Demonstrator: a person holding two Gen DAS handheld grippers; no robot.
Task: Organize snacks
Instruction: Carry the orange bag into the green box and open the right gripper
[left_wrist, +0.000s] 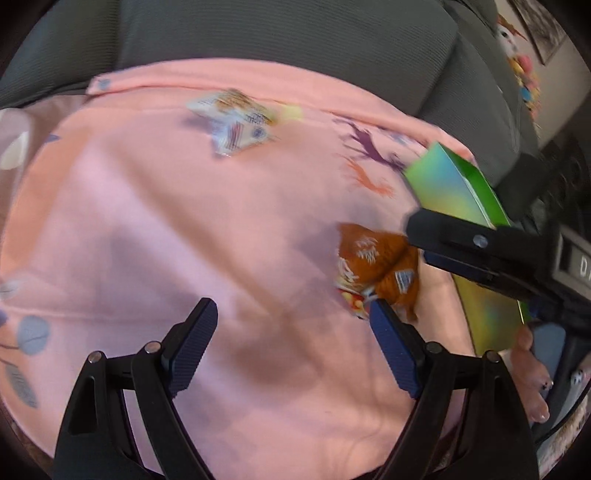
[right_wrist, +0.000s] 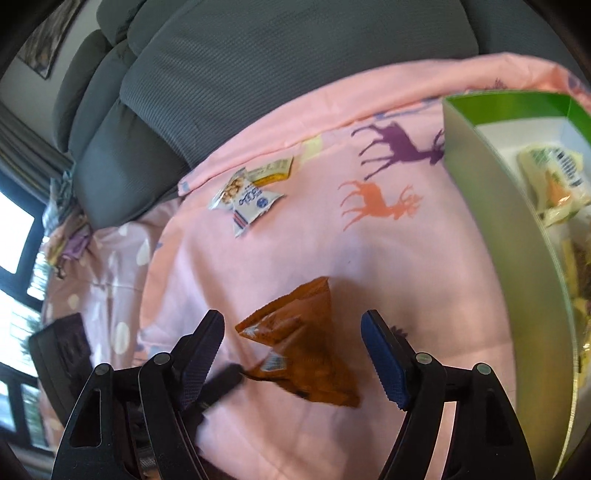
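Observation:
An orange snack packet (right_wrist: 303, 350) lies on the pink deer-print cloth (right_wrist: 369, 258), between the fingers of my right gripper (right_wrist: 291, 321). That gripper is open and its pads stand clear of the packet. In the left wrist view the same orange packet (left_wrist: 376, 269) sits just beyond the right finger of my open, empty left gripper (left_wrist: 293, 310). One of the right gripper's fingers (left_wrist: 461, 240) reaches over it from the right. A white-and-blue packet (right_wrist: 247, 195) and a yellow packet (right_wrist: 273, 171) lie farther back. The green box (right_wrist: 509, 107) at the right holds several snacks.
Grey sofa cushions (right_wrist: 258, 74) rise behind the cloth. A black object (right_wrist: 62, 350) lies at the left edge of the cloth, by the windows. A person's hand (left_wrist: 532, 369) shows at the lower right beside the green box (left_wrist: 454, 184). The white-and-blue packet (left_wrist: 236, 125) is blurred.

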